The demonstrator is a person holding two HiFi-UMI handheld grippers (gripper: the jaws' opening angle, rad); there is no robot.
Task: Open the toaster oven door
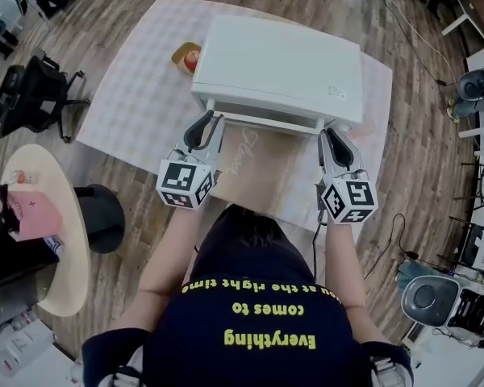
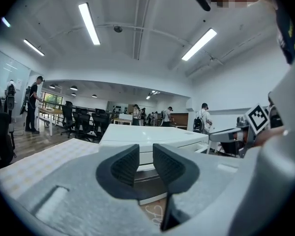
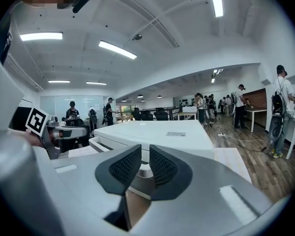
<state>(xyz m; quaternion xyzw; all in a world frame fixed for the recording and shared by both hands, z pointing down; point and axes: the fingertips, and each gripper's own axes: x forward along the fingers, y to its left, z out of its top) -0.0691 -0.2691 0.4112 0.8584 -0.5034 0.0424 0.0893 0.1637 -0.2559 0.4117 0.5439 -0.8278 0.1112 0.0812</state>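
left gripper (image 1: pixel 202 131): my jaws a little apart, nothing between them
right gripper (image 1: pixel 336 147): same, narrow gap, empty
toaster oven (image 1: pixel 278 67): on mat (image 1: pixel 129 95), just ahead of my grippers, door closed

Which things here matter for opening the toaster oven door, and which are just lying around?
For the job: toaster oven, door handle, left gripper, right gripper, both open.
Just lying about: red-and-yellow item beside the oven, pink box, round side table, office chair.
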